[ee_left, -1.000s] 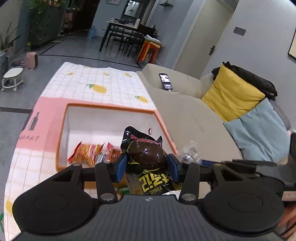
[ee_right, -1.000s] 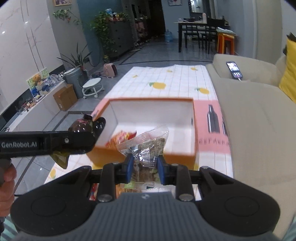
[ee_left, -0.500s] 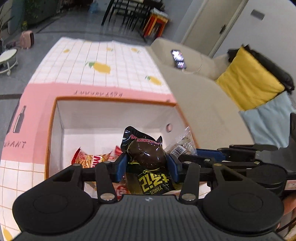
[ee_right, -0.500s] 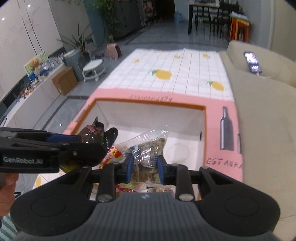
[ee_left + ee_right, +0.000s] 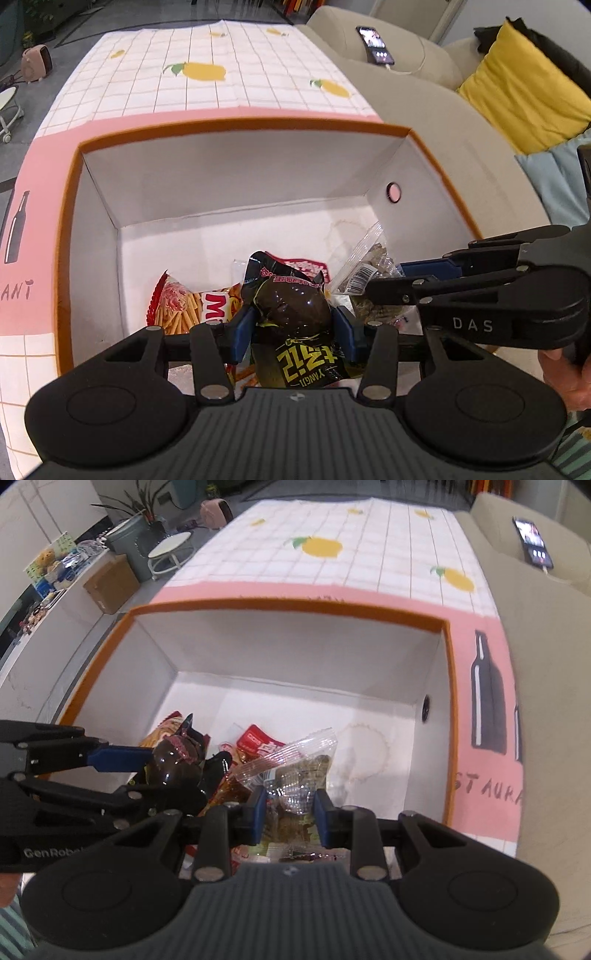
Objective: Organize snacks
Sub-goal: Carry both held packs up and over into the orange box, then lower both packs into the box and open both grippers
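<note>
Left hand-held gripper (image 5: 293, 328): partly closed, its blue pads pressed on a dark brown snack pouch (image 5: 295, 314), which is held over the near end of the orange-rimmed box (image 5: 236, 125)
Right hand-held gripper (image 5: 289, 812): narrowly closed on a clear packet (image 5: 295, 771), held just beside the dark pouch, above the same box
Collision risk: the two hand-held grippers are crowded together; a clash could be caused if both are lowered at once
Pile risk: packets already lie beneath the fingers; these could be crushed or pushed aside
Release risk: the clear film could cling to a pad and be dragged back out
</note>
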